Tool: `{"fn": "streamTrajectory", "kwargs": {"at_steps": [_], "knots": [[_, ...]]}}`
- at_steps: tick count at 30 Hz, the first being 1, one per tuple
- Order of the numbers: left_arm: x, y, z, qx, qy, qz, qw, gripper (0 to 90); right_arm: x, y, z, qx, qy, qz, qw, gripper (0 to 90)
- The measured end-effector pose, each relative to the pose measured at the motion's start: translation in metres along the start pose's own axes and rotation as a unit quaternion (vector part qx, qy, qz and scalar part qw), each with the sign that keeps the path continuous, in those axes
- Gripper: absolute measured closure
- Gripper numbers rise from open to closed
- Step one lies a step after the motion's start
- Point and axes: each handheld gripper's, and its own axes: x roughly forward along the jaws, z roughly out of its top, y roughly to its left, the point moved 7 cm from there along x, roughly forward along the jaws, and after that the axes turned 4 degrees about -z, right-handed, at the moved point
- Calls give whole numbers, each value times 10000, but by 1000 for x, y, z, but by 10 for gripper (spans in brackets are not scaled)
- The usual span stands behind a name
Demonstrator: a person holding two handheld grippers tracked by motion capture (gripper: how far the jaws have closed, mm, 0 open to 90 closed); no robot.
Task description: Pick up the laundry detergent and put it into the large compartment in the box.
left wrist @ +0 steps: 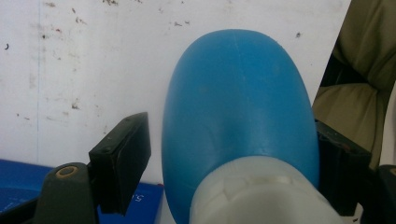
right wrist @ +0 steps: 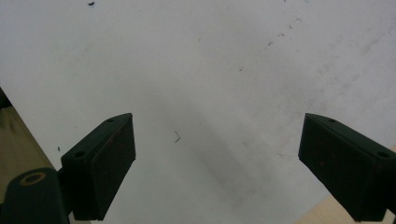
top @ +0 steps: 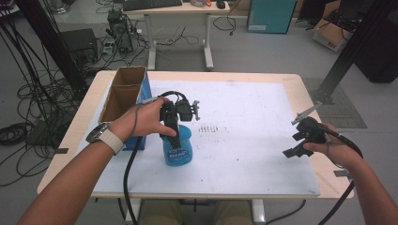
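Observation:
A blue plastic bottle (top: 178, 150) with a white cap stands on the white mat, left of centre. My left gripper (top: 173, 132) comes down over its top from above. In the left gripper view the bottle (left wrist: 238, 102) sits between the jaws of my left gripper (left wrist: 231, 163). The right-hand pad (left wrist: 338, 172) lies against the bottle's side. The left-hand pad (left wrist: 123, 161) stands a narrow gap away from it. My right gripper (top: 296, 136) hovers over the mat's right edge. In its own view the right gripper (right wrist: 224, 163) is open wide with only bare mat between the jaws.
An open cardboard box (top: 123, 91) with a blue side stands just left of the bottle, behind my left hand. The white mat (top: 244, 108) covers most of the wooden table (top: 300, 84). The person's legs (left wrist: 359, 70) lie past the near table edge.

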Motion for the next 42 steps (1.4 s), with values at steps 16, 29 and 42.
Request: {"fn": "streamTrajectory", "kwargs": {"at_steps": [16,29,42], "knots": [[0,-2,1,45,11,-100,9999,332,1,0,-1,14,31,8,10000,109],[0,-4,1,18,0,-113,9999,373,2,-1,-2,20,36,7,10000,109],[0,-4,0,6,12,-72,10000,378,1,-1,-2,16,33,-3,10000,109]]}}
